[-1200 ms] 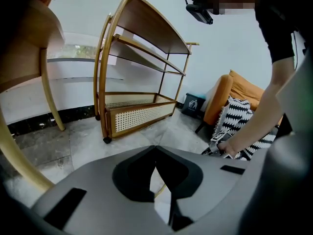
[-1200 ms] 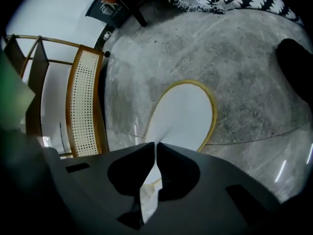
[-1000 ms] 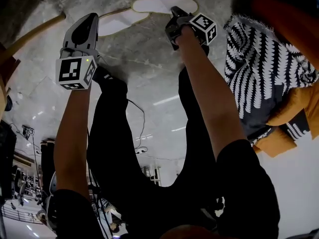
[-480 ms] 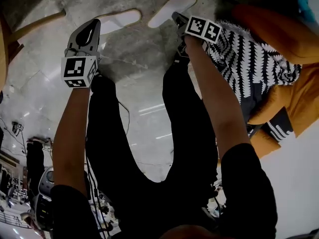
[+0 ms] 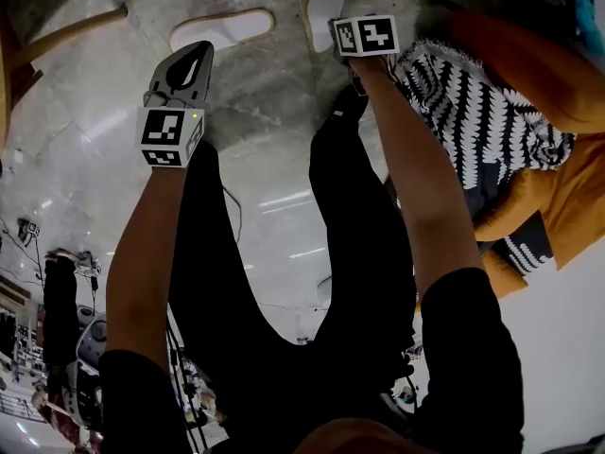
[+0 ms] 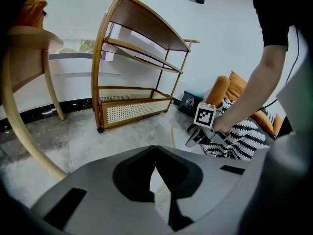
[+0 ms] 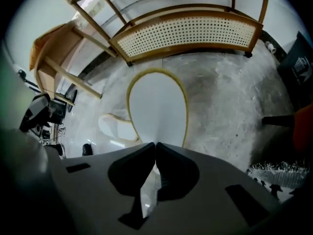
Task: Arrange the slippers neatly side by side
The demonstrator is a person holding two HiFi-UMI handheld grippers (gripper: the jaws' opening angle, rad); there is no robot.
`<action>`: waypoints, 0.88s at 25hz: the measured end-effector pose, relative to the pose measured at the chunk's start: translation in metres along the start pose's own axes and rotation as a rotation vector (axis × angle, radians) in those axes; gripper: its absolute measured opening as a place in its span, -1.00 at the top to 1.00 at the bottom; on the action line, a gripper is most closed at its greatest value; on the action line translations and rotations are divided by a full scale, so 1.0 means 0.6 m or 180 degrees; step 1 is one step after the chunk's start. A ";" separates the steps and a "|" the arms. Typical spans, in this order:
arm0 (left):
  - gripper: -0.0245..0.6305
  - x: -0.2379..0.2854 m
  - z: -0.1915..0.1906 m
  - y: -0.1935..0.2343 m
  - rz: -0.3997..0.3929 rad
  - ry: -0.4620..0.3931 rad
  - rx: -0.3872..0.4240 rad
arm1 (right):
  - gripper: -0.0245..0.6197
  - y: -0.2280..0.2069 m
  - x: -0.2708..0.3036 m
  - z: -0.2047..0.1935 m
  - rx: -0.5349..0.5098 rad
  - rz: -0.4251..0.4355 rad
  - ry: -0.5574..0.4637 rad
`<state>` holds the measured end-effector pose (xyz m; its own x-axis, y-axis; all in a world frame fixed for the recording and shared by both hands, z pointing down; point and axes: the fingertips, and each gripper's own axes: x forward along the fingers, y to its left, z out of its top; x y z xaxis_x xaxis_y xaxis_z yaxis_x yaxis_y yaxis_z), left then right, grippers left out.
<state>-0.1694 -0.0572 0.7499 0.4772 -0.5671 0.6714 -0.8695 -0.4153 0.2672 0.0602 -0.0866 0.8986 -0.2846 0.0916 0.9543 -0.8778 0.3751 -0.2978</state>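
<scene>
White with a tan rim, the gripped slipper (image 7: 156, 104) is caught by one end in your right gripper (image 7: 155, 150), jaws clamped on it and aimed steeply down. Its free end points toward the rattan shelf unit (image 7: 188, 31). Whether it clears the grey stone floor (image 5: 274, 93) cannot be told. The second slipper (image 5: 225, 28) lies flat on the floor to the left, near the first but apart and roughly crosswise to it. Your left gripper (image 5: 194, 57) hovers near the second slipper, jaws pressed together with nothing between them. A black-and-white patterned throw (image 5: 473, 102) lies at right.
</scene>
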 end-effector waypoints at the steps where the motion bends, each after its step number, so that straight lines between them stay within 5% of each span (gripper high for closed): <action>1: 0.88 0.001 -0.005 -0.004 -0.0018 0.0017 -0.0007 | 0.81 -0.001 0.009 -0.006 -0.0021 -0.0026 0.0062; 22: 0.88 0.061 -0.080 0.014 0.0006 0.0061 -0.0159 | 0.81 -0.051 0.146 -0.048 -0.0312 -0.0258 0.0415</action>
<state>-0.1652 -0.0470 0.8100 0.4735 -0.5539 0.6848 -0.8759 -0.3781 0.2998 0.0733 -0.0638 0.9920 -0.1565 0.1740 0.9722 -0.8523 0.4736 -0.2220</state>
